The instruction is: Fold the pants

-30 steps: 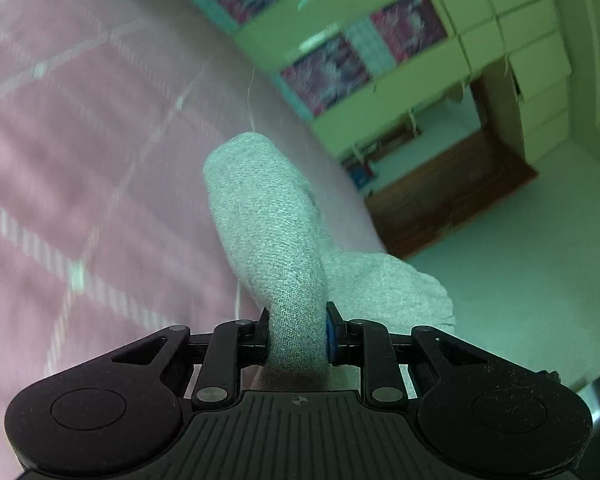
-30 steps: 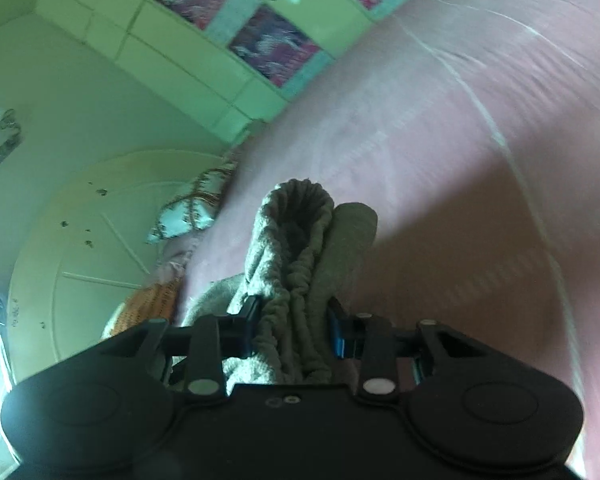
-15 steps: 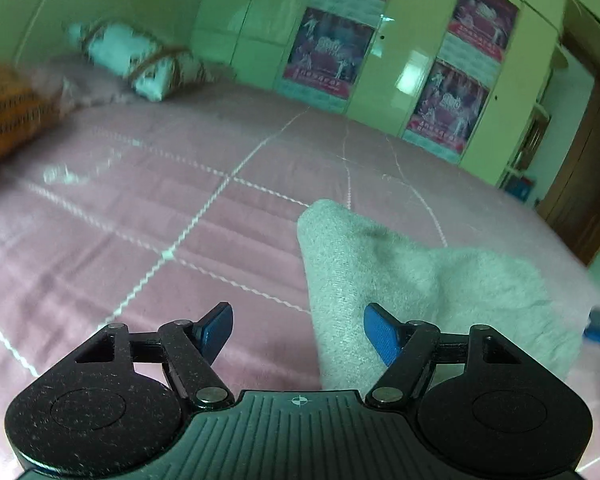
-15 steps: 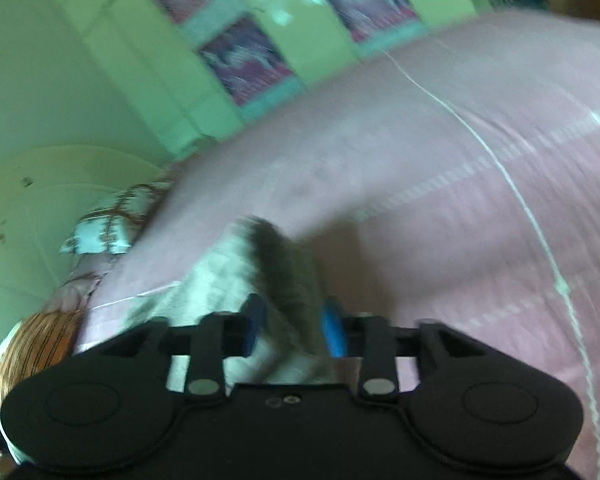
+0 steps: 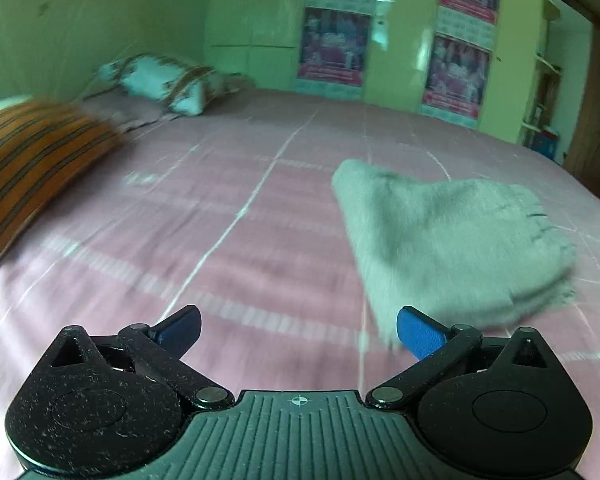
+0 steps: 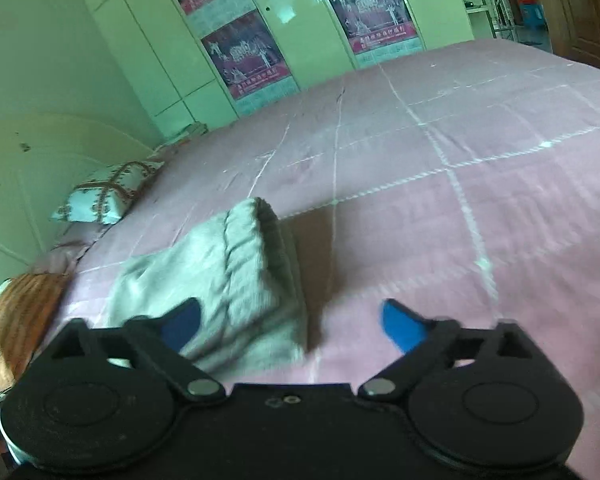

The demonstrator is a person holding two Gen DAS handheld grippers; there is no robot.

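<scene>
The grey pants (image 5: pixel 452 240) lie folded in a thick bundle on the pink bed cover (image 5: pixel 220 208). In the left wrist view they sit ahead and to the right of my left gripper (image 5: pixel 298 330), whose jaws are opening wide with nothing between them. In the right wrist view the pants (image 6: pixel 228 276) show their ribbed waistband end, lying ahead and to the left of my right gripper (image 6: pixel 292 322). Its jaws are opening too; the bundle's near corner reaches between the blue pads, free of both.
An orange striped pillow (image 5: pixel 32 168) lies at the left of the bed, a patterned white pillow (image 5: pixel 160 82) further back by the headboard (image 6: pixel 28 184). Green wardrobes with posters (image 6: pixel 244 52) stand behind the bed. A brown door (image 5: pixel 596 120) is at the far right.
Both grippers were shut on the grey pants a second ago and have let go and spread wide. The pants now rest on the bed, and both views have swung level.
</scene>
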